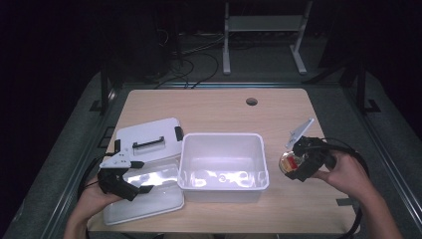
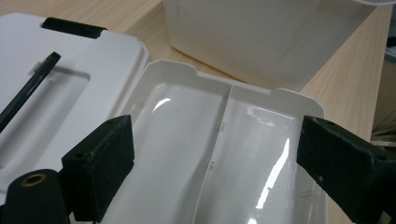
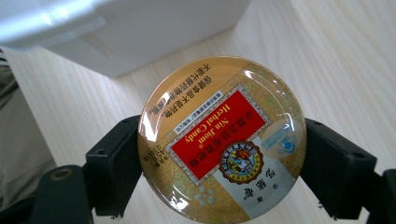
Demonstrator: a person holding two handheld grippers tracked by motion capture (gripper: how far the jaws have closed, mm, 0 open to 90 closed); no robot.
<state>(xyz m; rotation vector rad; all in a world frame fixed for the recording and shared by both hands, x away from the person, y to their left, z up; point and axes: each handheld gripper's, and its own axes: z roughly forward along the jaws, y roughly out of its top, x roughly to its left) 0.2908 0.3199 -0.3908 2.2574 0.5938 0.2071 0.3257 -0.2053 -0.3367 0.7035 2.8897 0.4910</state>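
A round gold candy tin [image 3: 222, 140] with a red label sits clamped between the jaws of my right gripper [image 3: 222, 158], held above the wood just right of the white bin [image 1: 222, 162]. From above, the same candy tin [image 1: 289, 163] shows at the front of the right gripper [image 1: 298, 164]. My left gripper [image 1: 122, 181] stands open over a shallow white divided tray [image 2: 210, 154] at the table's front left, with nothing between its fingers [image 2: 100, 168].
A white lid [image 1: 148, 139] with a black handle and black clips lies behind the divided tray [image 1: 149, 196]. The table [image 1: 219, 107] has a cable hole [image 1: 252, 101] at the back. A white metal frame [image 1: 263, 35] stands on the floor beyond.
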